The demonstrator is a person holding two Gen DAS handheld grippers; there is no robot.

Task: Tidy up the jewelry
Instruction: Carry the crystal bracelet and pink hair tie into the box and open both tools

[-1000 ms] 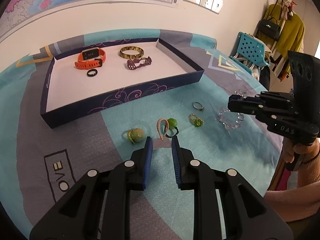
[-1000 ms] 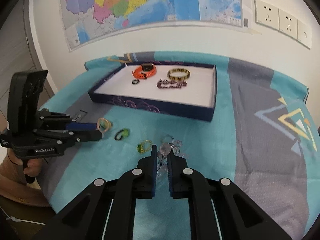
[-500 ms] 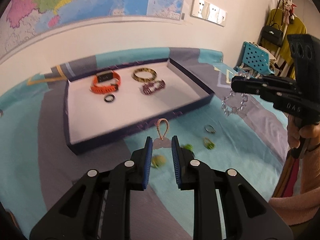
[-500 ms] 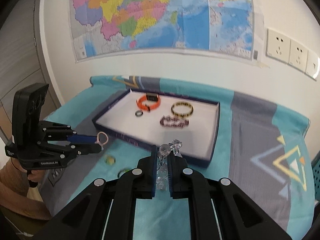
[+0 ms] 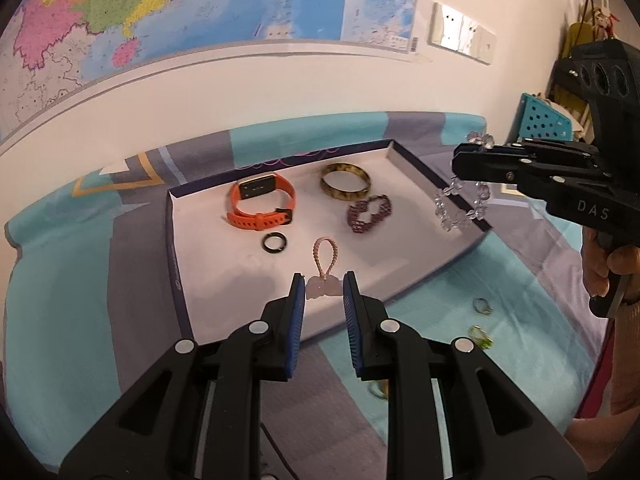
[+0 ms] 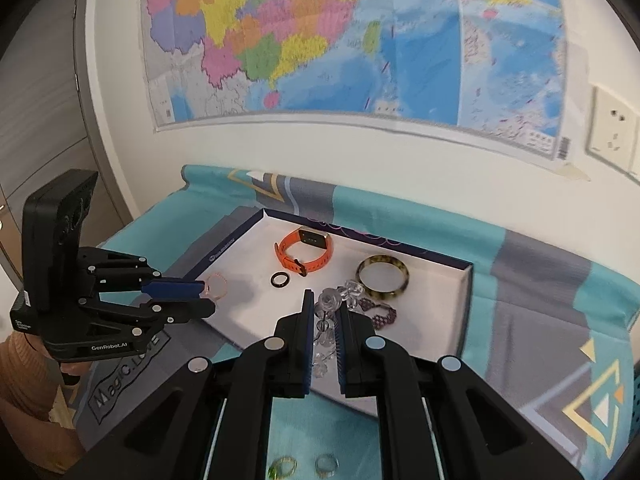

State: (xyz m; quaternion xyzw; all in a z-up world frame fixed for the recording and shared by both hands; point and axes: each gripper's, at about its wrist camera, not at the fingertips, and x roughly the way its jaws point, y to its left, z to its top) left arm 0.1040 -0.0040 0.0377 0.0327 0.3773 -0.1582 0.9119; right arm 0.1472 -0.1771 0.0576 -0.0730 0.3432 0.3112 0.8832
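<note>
My left gripper [image 5: 323, 282] is shut on a pink charm with a braided loop [image 5: 326, 254], held over the near part of the dark blue tray [image 5: 176, 248]. The right wrist view shows this gripper [image 6: 208, 294] and the pink loop [image 6: 216, 286] at the tray's left edge [image 6: 224, 252]. My right gripper [image 6: 325, 310] is shut on a clear bead bracelet [image 6: 330, 300]. That bracelet [image 5: 460, 208] dangles from it [image 5: 460, 164] above the tray's right corner. On the white tray floor lie an orange watch [image 5: 262, 204], a tortoiseshell bangle [image 5: 346, 186], a purple beaded bracelet [image 5: 370, 212] and a black ring [image 5: 275, 242].
A teal and grey cloth [image 5: 60, 280] covers the table. On it, near the tray's front wall, lie a small ring [image 5: 482, 306], a green ring [image 5: 480, 334] and another piece [image 5: 378, 390]. A wall with a map stands close behind the tray. A person's hand [image 5: 608, 264] grips the right handle.
Both grippers have risen from the cloth and moved forward over the tray, the left carrying the pink charm, the right the clear bead bracelet. Loose rings stay behind on the cloth.
</note>
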